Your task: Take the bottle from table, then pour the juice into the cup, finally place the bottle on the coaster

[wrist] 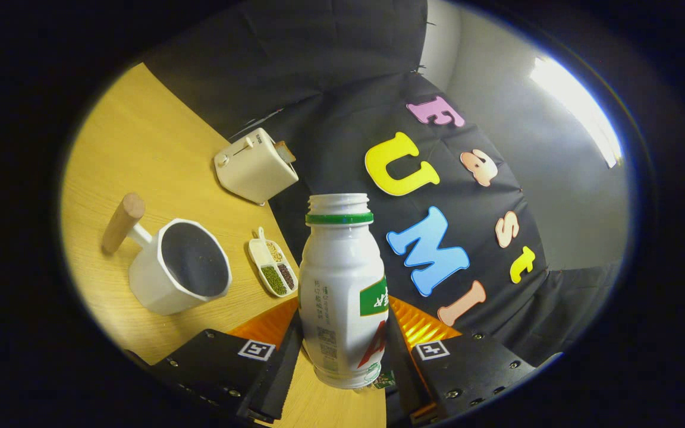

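The claw (342, 351) is squeezing the bottle (342, 291) between its two fingers. One finger presses on each side, low down on the bottle's body. That keeps the bottle from slipping. The bottle looks lifted up off the desk (134, 148), and the whole scene leans to one side. I think the leaning is the start of tipping the bottle toward the cup.

The bottle is white with a green ring near the top. Its cap is off, so the mouth is open and ready for pouring. I cannot see inside it, so I cannot tell how much juice it holds.

The cup (179, 273) stands on the desk, off to the side of the fingers and a little ahead of them. It is white, with a wooden handle (122, 223) sticking out. It looks dark inside, and I cannot tell if there is any juice in it yet.

Near the cup lies a small white dish (272, 268) with three parts, and each part holds little seeds or beans. Farther back on the desk sits a toaster (255, 166) with a slice of bread poking out.

I think the next step is to bring the bottle's mouth over the cup.
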`<state>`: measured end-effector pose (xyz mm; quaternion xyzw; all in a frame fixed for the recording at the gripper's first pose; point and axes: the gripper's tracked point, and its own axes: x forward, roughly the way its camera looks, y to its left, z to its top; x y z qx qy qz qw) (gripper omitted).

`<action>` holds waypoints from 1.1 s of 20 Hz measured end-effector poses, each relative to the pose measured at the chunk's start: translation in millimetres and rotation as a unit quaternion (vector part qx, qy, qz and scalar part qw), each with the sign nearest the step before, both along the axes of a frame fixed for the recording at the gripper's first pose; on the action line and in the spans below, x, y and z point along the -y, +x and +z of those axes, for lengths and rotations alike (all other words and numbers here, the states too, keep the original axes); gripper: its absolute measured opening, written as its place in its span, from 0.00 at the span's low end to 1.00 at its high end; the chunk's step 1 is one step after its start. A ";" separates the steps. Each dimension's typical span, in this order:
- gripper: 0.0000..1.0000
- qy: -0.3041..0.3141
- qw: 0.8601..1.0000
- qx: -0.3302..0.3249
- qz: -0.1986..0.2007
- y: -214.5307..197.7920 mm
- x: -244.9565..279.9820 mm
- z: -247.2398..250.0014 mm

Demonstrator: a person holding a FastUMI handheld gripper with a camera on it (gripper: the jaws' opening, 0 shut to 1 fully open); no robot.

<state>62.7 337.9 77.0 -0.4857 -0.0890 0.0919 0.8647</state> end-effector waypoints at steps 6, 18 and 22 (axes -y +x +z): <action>0.71 0.117 0.993 -0.011 0.015 -2.1 8.3 11.9; 0.71 0.301 0.952 -0.056 0.030 -0.7 23.8 20.5; 0.71 0.357 0.930 -0.077 0.044 3.4 31.4 20.5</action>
